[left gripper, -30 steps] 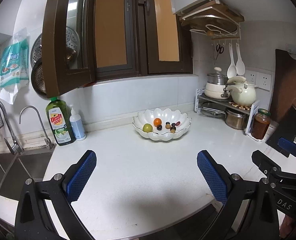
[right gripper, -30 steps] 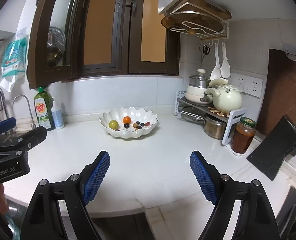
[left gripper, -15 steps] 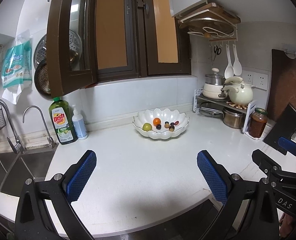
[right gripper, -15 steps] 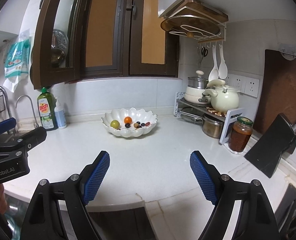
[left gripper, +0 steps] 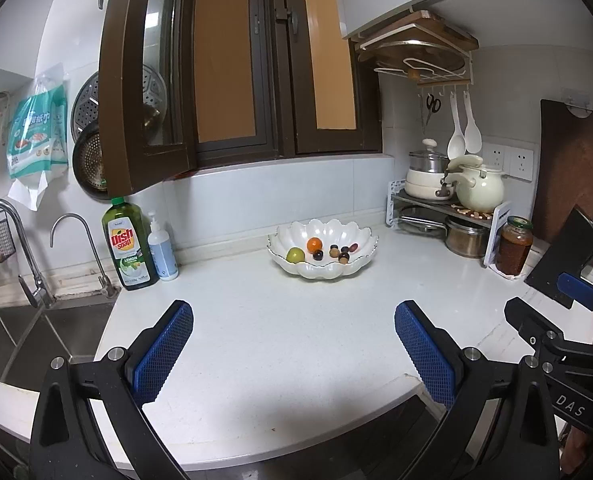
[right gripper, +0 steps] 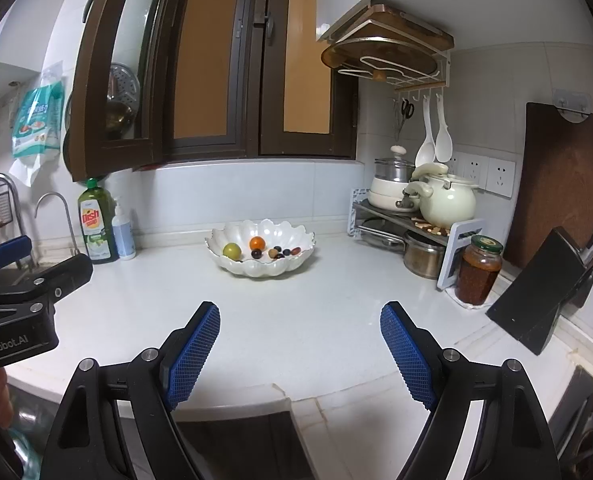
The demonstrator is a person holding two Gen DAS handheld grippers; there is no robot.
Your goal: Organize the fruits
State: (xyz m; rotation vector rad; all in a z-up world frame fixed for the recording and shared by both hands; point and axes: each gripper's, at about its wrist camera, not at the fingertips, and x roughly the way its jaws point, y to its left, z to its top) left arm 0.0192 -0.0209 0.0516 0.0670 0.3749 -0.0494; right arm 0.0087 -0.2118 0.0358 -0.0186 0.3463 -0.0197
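Both claws released, empty | left gripper (left gripper: 294, 354), right gripper (right gripper: 300, 354) | we face the fruit bowl (left gripper: 323, 270), lining up.

left claw (left gripper: 294, 344) agape | fruit bowl (left gripper: 356, 265) on counter (left gripper: 280, 340) (well apart)

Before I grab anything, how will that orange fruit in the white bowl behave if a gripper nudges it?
The orange fruit looks round and smooth, so it would probably roll down the curved white bowl toward the small dark fruits. It seems small, so likely light. Its glossy skin may slip between the pads.
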